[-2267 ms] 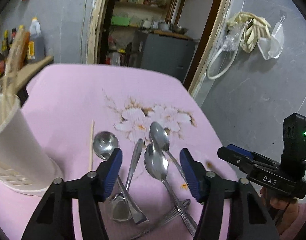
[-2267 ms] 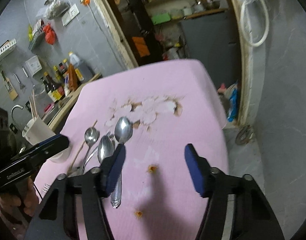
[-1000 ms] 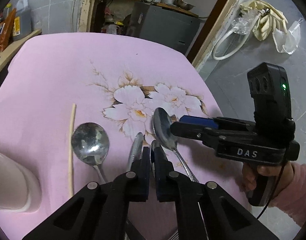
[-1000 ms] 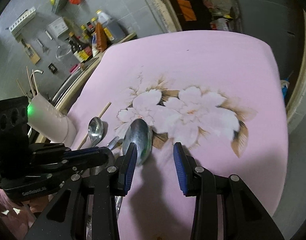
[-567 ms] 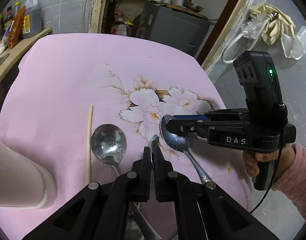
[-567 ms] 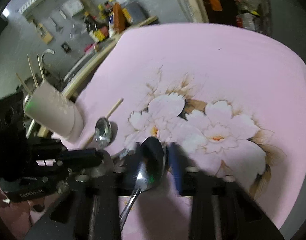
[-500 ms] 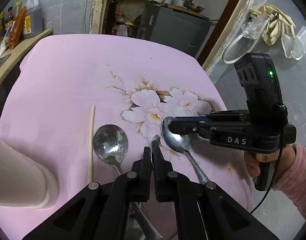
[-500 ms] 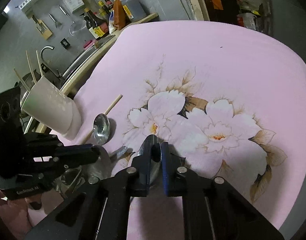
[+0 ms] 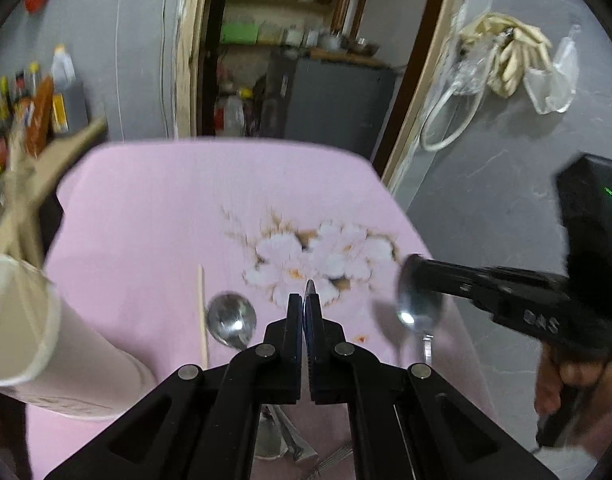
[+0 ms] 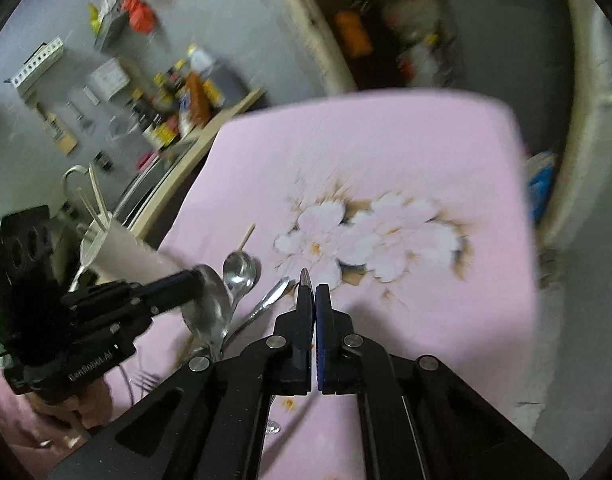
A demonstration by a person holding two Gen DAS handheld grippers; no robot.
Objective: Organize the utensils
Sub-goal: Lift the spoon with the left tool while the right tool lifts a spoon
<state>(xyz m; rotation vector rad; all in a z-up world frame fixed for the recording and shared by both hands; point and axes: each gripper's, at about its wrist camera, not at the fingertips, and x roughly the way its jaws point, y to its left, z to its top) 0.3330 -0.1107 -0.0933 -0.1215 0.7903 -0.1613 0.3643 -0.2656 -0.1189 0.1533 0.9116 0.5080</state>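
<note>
Two claws, left claw (image 9: 305,308) and right claw (image 10: 314,300), each clamp a spoon above the worktop (image 9: 154,216).

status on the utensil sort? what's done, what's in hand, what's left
Done: the white holder holds only chopsticks; no spoons visibly in it.

In hand: the left gripper is shut on a spoon; the right gripper is shut on another spoon, both lifted.

Left: one spoon, a loose chopstick, a fork and other cutlery on the pink cloth.
</note>
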